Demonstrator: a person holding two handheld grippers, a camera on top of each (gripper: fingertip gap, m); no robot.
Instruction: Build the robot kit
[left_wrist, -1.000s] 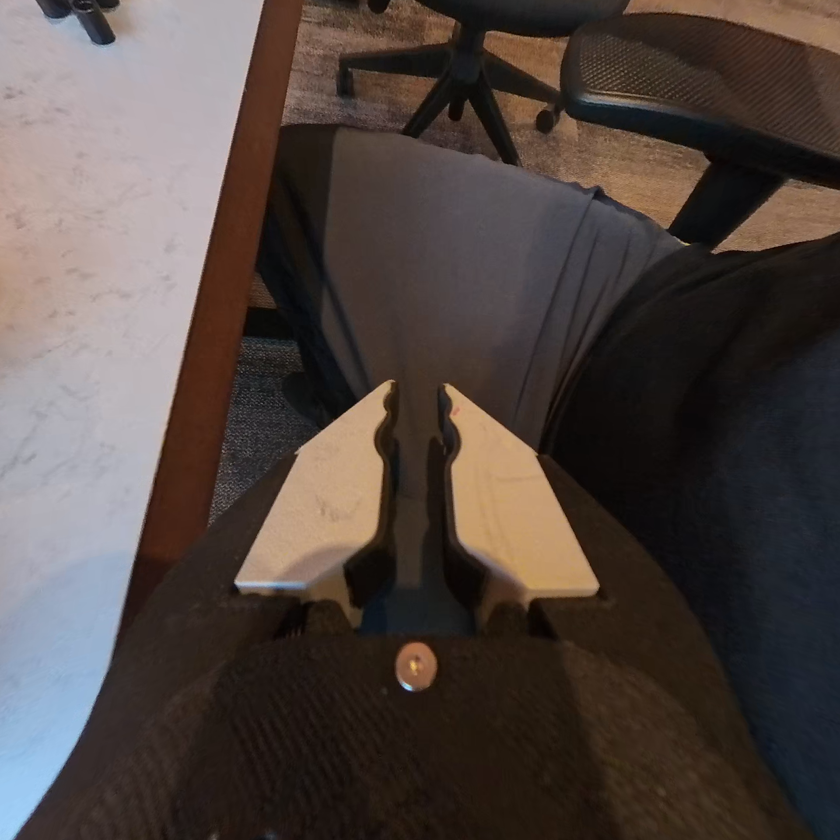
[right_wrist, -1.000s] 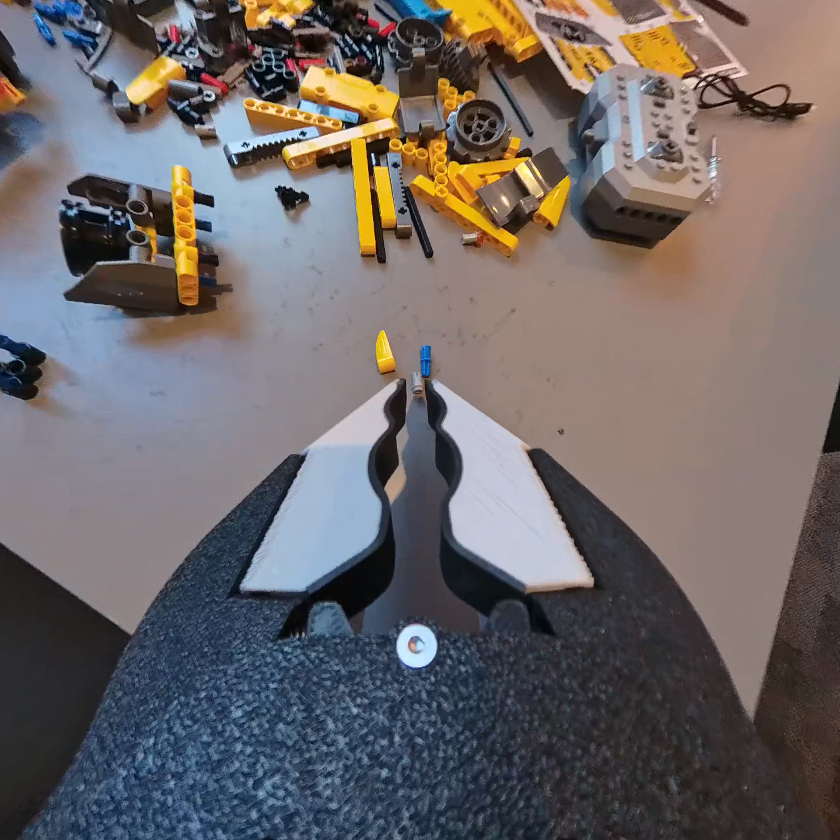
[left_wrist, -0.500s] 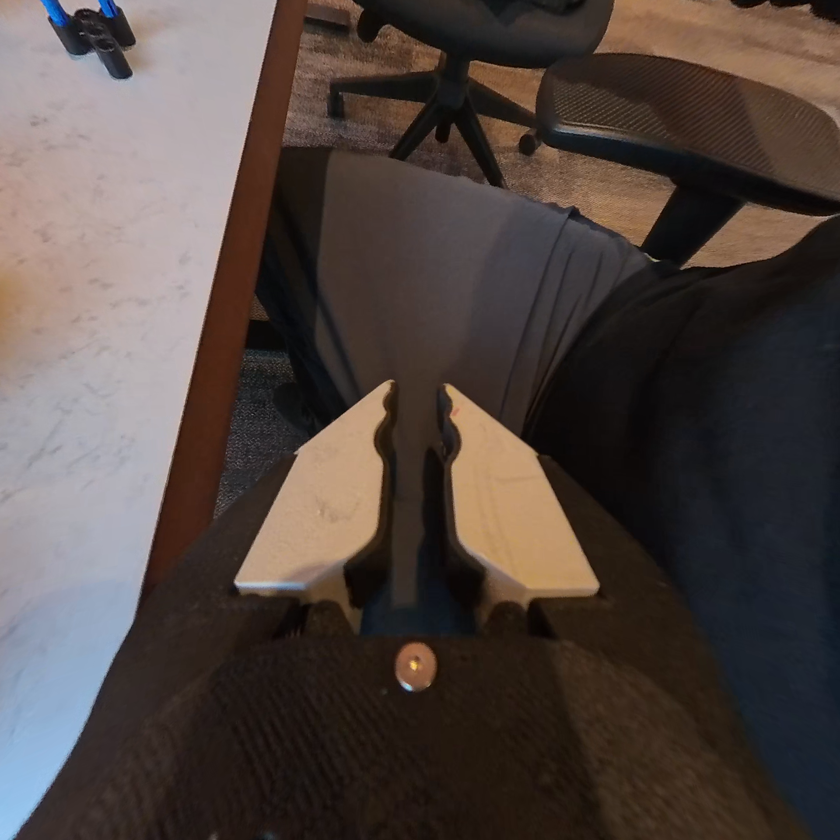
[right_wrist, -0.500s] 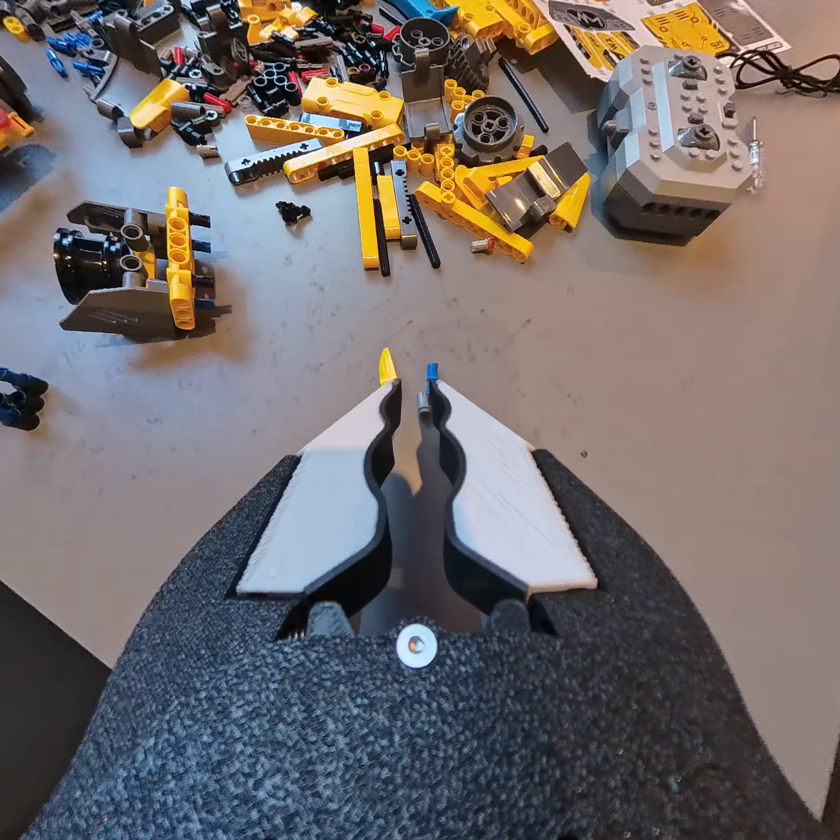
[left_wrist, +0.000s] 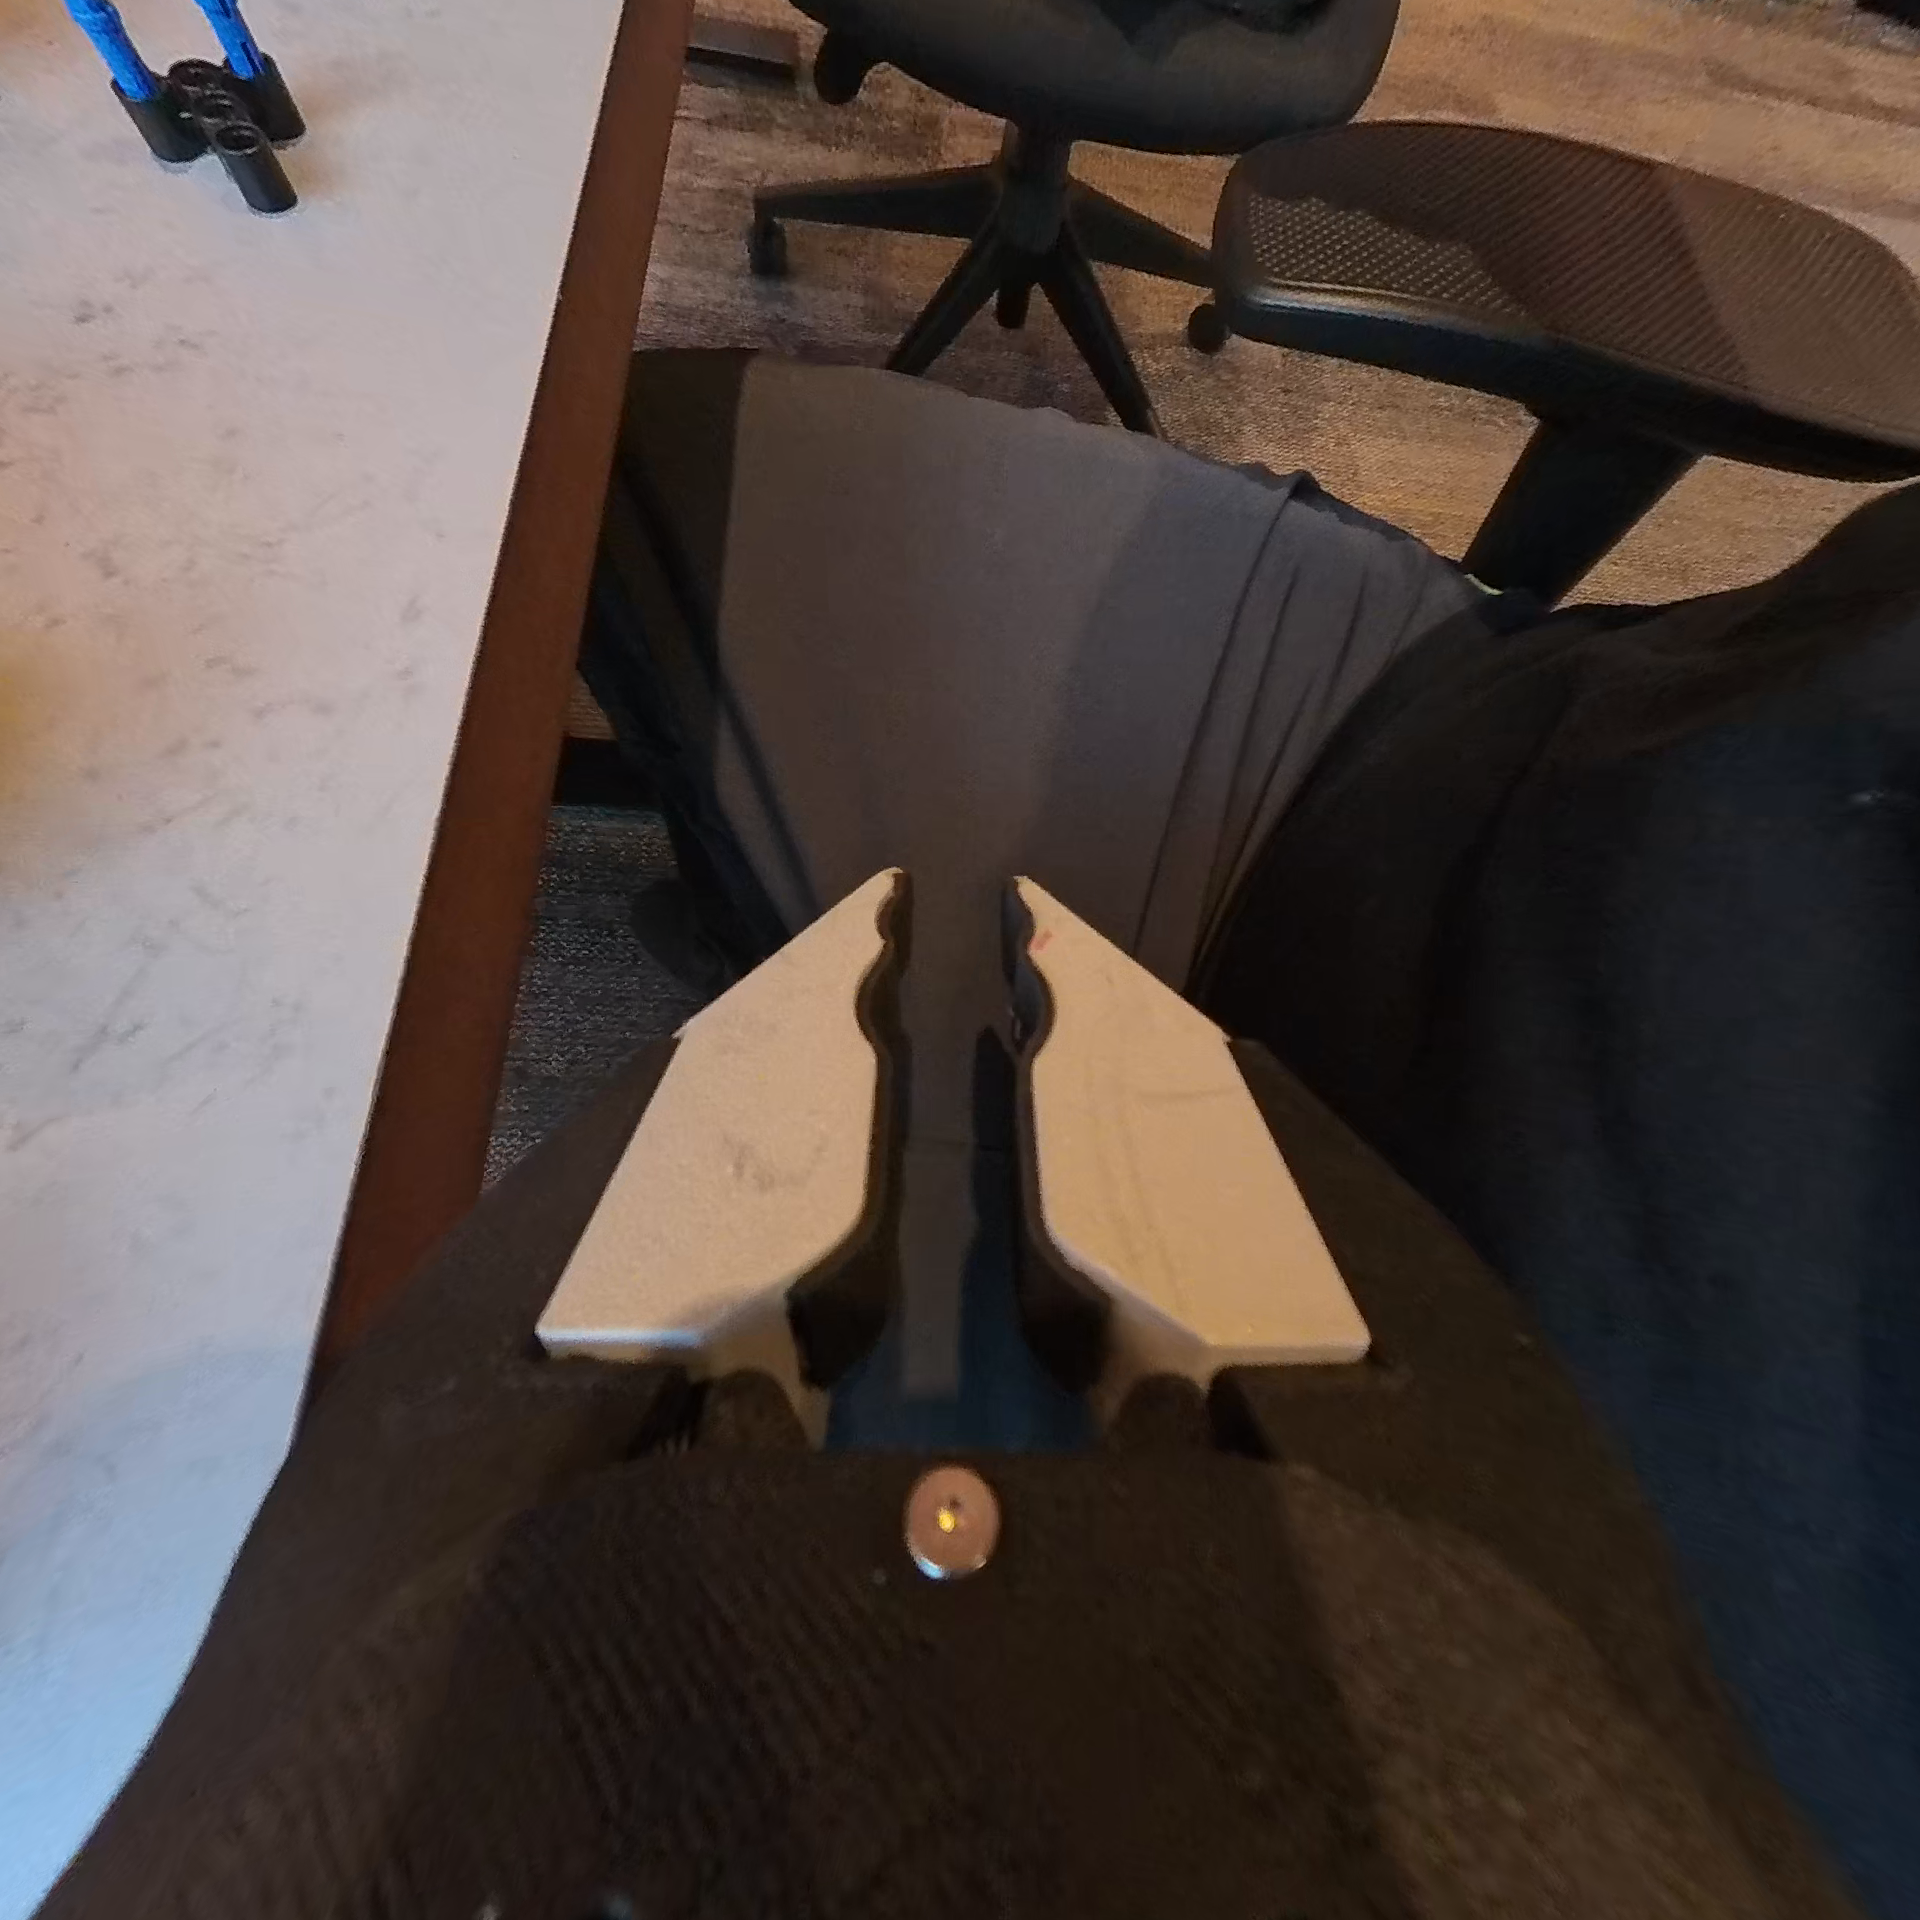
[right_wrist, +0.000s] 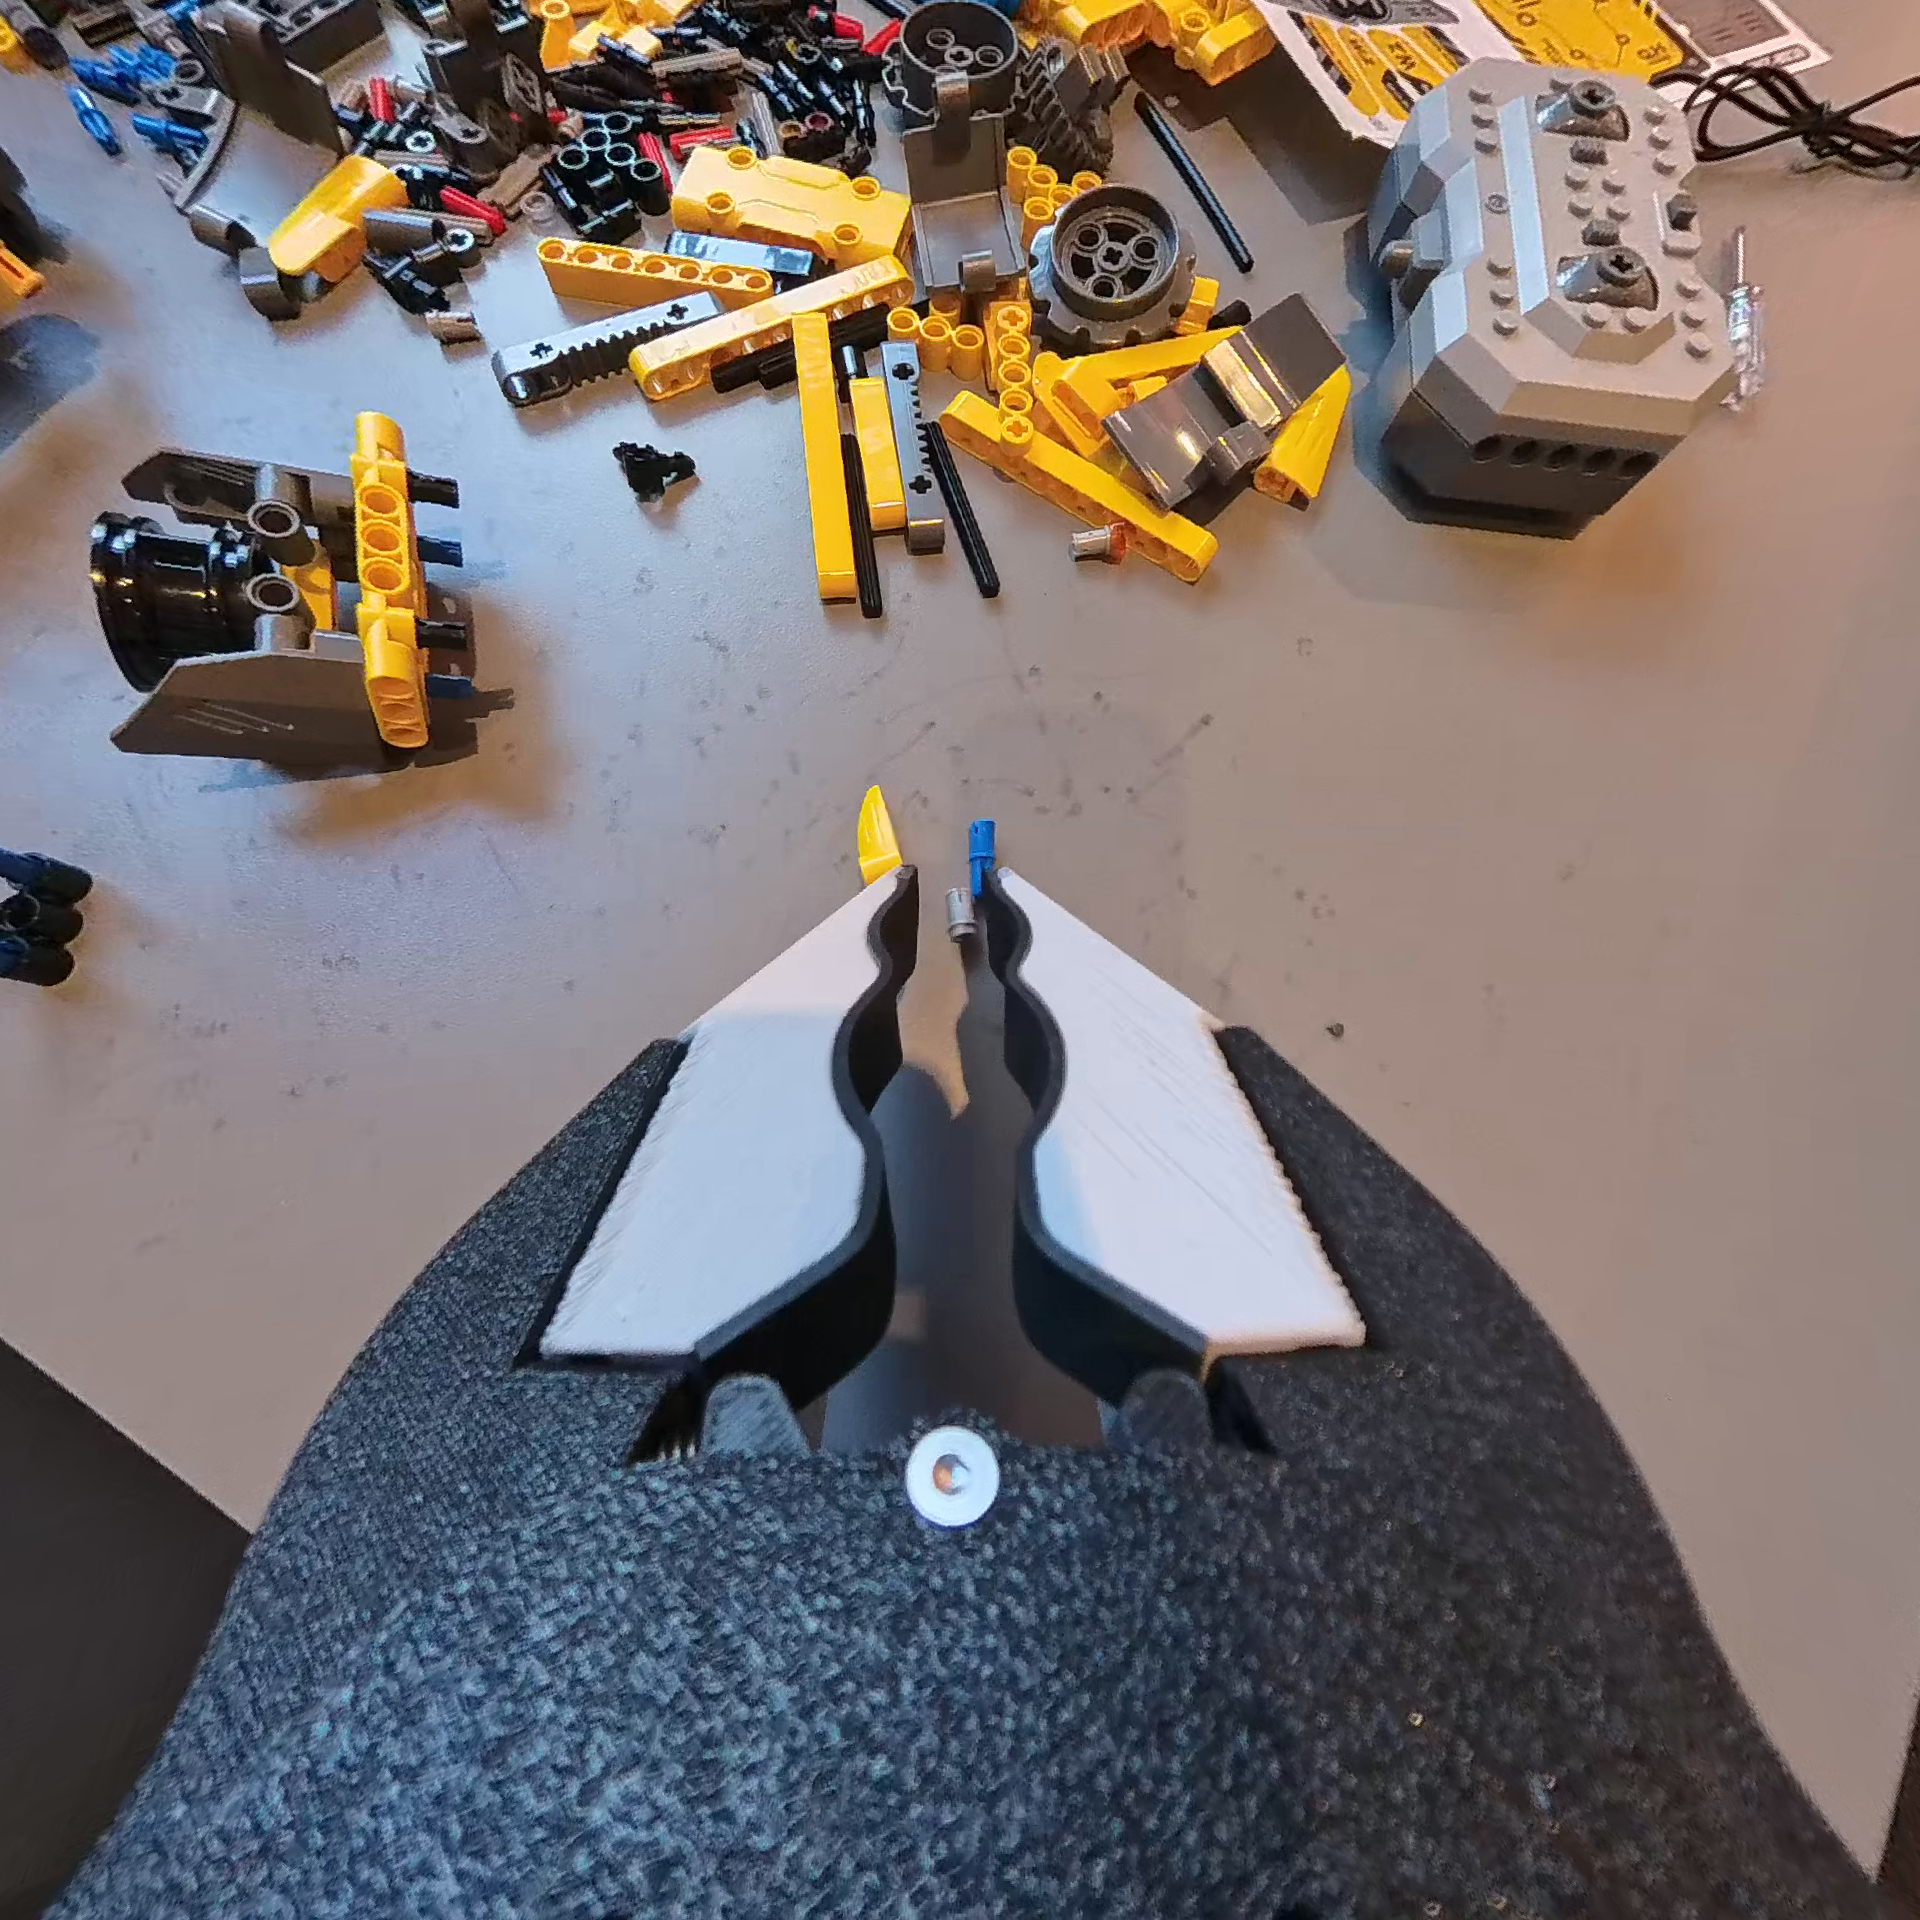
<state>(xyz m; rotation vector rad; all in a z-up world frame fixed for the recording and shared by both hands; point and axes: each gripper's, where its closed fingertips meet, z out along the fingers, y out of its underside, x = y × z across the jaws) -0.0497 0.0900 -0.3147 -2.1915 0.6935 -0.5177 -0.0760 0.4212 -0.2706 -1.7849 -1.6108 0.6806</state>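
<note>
The right gripper (right_wrist: 951, 883) hangs over the grey table (right_wrist: 1455, 831), jaws parted and gripping nothing; a small grey peg (right_wrist: 959, 914) lies between its tips, long axis pointing away from them; a blue pin (right_wrist: 980, 856) and a yellow curved piece (right_wrist: 878, 834) lie just beyond; only this view shows the brick pile (right_wrist: 935, 312). The left gripper (left_wrist: 956, 894), jaws apart and empty, hangs off the table edge (left_wrist: 499, 831) above a grey trouser leg (left_wrist: 987, 623); an office chair (left_wrist: 1039, 156) stands farther off.
</note>
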